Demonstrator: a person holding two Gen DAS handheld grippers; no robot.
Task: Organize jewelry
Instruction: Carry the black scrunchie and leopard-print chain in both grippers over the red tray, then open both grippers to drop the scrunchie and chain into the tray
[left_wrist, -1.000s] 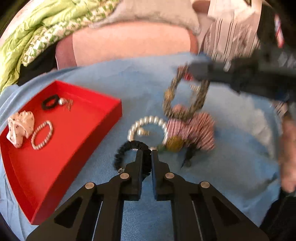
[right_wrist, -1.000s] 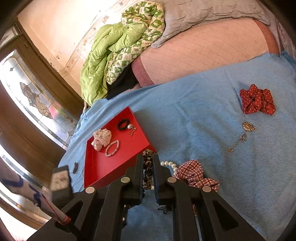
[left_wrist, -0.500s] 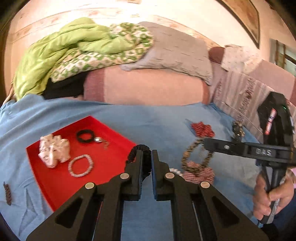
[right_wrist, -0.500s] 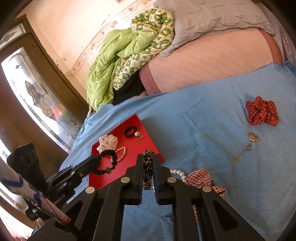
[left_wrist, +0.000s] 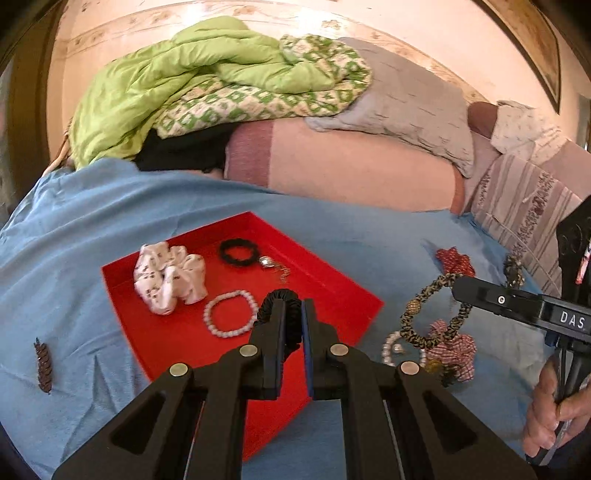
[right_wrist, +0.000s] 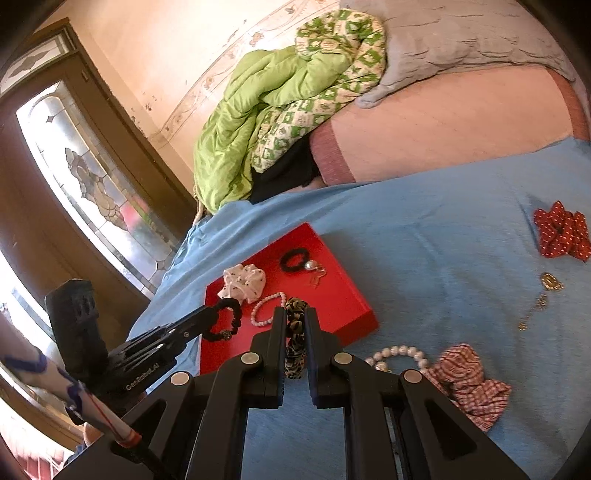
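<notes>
Left gripper (left_wrist: 291, 314) clamped on black coiled hair tie (left_wrist: 282, 297), held above red tray (left_wrist: 332, 291). Right gripper (right_wrist: 295, 325) pinching leopard-print hair tie (right_wrist: 295, 332) (loop dangling), beside tray's near edge, above blue sheet (right_wrist: 424, 240).

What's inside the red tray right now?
The red tray holds a white scrunchie, a black hair tie touching a silver charm, and a pearl bracelet. Its near part is hidden behind the left gripper.
</notes>
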